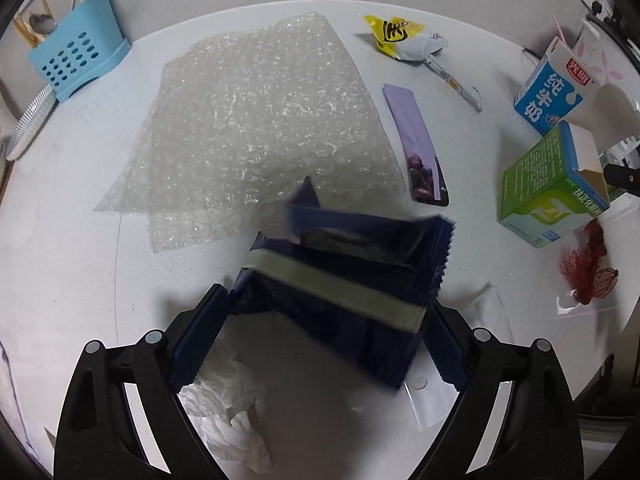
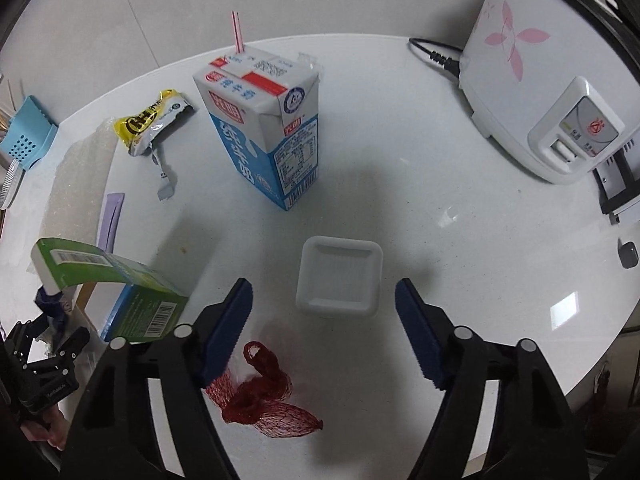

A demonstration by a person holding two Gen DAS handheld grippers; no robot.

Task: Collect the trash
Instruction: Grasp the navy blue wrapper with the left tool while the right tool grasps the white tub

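Your left gripper (image 1: 326,332) points steeply down with its fingers clamped on the flanks of a dark blue wrapper (image 1: 340,280) just above the table (image 1: 80,272); it's light, crinkly film, so hold gently. Your right gripper (image 2: 324,332) hangs apart and empty around the stiff white tray (image 2: 339,278); take it by its rim.

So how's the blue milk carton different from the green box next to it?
The blue milk carton stands upright, while the green box lies tipped on its side. The carton is closed on top with a straw poking out; the green box has an end flap hanging open. The carton looks taller. Both are printed cardboard packs sitting on the white table.
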